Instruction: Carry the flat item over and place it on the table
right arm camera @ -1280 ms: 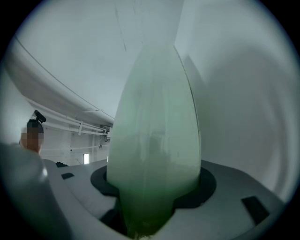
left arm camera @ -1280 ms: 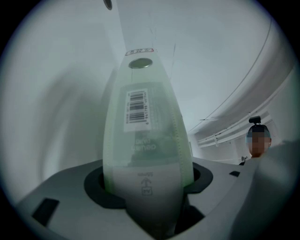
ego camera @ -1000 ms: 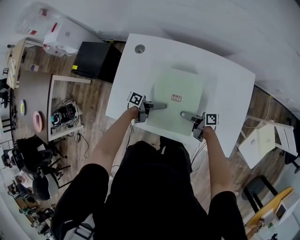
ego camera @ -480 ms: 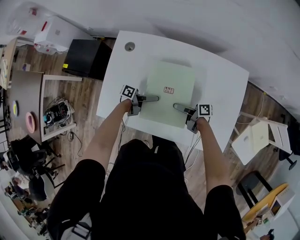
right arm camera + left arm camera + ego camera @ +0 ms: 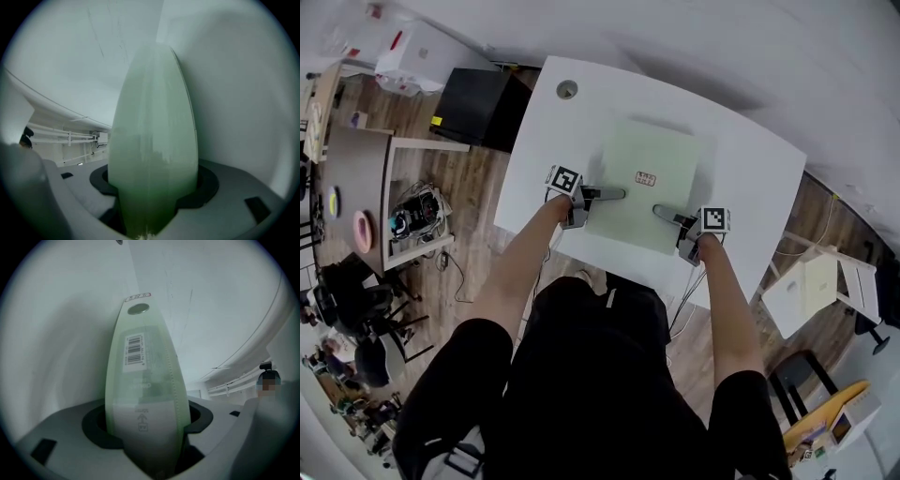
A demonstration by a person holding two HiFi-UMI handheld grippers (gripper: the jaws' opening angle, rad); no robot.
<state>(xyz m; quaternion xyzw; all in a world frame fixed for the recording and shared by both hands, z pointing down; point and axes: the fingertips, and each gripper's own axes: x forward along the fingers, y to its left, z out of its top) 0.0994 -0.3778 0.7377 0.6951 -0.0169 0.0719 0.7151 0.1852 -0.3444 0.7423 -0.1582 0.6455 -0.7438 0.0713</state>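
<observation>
A pale green flat item (image 5: 642, 183) with a small label lies level over the white table (image 5: 750, 173). I cannot tell whether it touches the tabletop. My left gripper (image 5: 617, 195) is shut on its near-left edge and my right gripper (image 5: 660, 212) on its near-right edge. In the left gripper view the flat item (image 5: 140, 380) runs edge-on out from between the jaws and shows a barcode sticker. The right gripper view has the same green flat item (image 5: 154, 140) clamped between its jaws, with the white tabletop beside it.
A round cable hole (image 5: 567, 90) sits in the table's far left corner. A black box (image 5: 478, 112) stands on the wooden floor left of the table, beyond it a brown desk (image 5: 356, 159). A small white side table (image 5: 811, 291) stands to the right.
Both grippers keep their hold and the flat item stays at nearly the same spot over the table. Only the head view has shifted a little.
</observation>
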